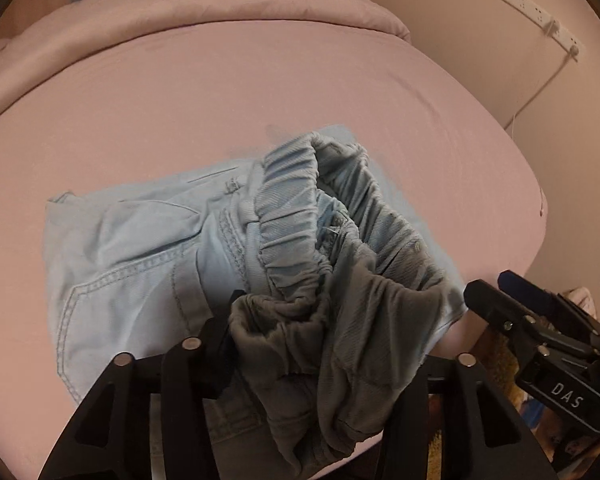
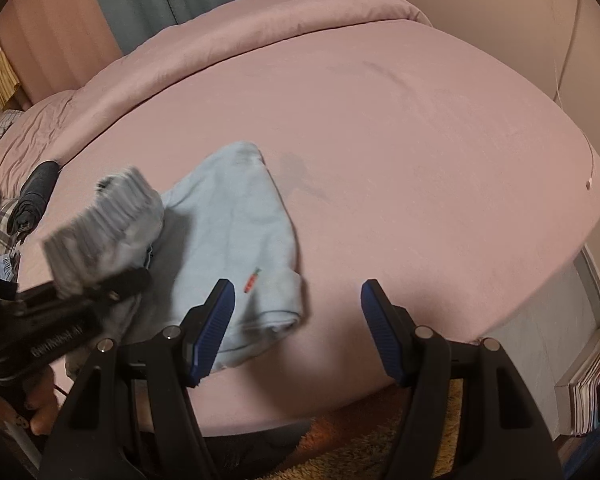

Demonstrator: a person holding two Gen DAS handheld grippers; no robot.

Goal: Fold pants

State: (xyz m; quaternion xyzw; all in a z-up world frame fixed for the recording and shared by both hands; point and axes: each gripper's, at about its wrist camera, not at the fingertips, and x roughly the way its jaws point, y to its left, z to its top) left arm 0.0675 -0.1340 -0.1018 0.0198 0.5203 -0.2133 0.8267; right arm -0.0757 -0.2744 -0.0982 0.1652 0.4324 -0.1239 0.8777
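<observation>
Light blue pants (image 1: 140, 256) lie partly folded on the pink bed (image 1: 260, 92). My left gripper (image 1: 300, 320) is shut on the elastic waistband (image 1: 288, 216), which is bunched and lifted above the rest of the pants. In the right wrist view the pants (image 2: 236, 240) lie at the left, with a small carrot emblem, and the left gripper (image 2: 112, 280) holds the raised waistband (image 2: 104, 216) over them. My right gripper (image 2: 298, 328) is open and empty, just right of the pants near the bed's front edge. It also shows at the right in the left wrist view (image 1: 512, 300).
A pink duvet (image 2: 260, 28) is rolled up along the far side of the bed. A dark folded item (image 2: 36, 192) lies at the bed's left edge. A power strip (image 1: 540, 16) hangs on the wall. Books (image 2: 588, 392) stand on the floor at right.
</observation>
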